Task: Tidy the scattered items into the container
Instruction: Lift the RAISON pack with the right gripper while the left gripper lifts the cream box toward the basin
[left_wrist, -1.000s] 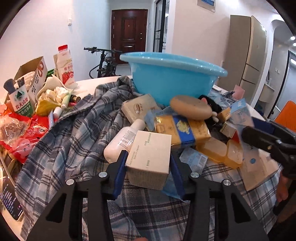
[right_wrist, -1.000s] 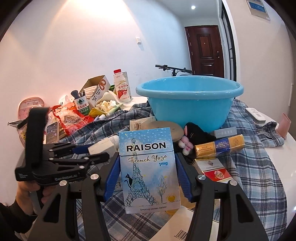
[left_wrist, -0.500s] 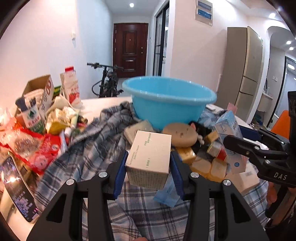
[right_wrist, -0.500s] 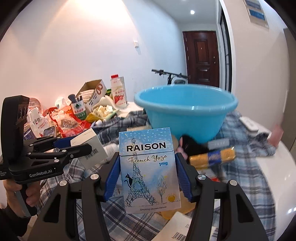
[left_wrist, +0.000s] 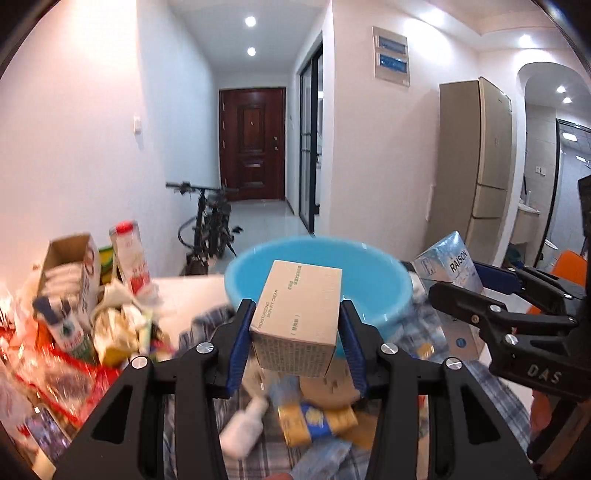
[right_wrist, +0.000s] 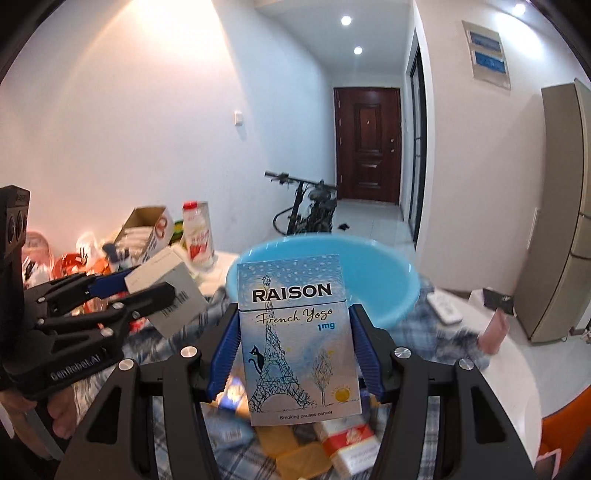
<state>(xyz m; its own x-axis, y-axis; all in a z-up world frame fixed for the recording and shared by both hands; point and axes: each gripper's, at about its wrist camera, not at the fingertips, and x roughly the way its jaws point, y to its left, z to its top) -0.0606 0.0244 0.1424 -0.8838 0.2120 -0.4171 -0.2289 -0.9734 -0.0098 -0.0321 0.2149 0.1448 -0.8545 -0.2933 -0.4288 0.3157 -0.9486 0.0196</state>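
Left wrist view: the left gripper pinches a tan cardboard box between its blue-padded fingers, holding it clear of the clutter and in front of the blue basin. The basin stands on a desk draped with a plaid cloth. Under the box lie a white bottle and a yellow-and-blue packet, both blurred. To the left stand a red-capped milk carton and an open cardboard carton. At the right edge the right gripper carries a pale blue RAISON pack just beside the basin's rim.

Right wrist view: the right gripper has its fingers clamped on the sides of the RAISON pack, which stands upright and covers the near wall of the basin. On the left, a hand holds the left gripper, closed on the box, whose barcode shows. A red-and-white pack lies on the cloth below. A white remote rests to the basin's right. A bicycle and a dark door fill the hallway behind.
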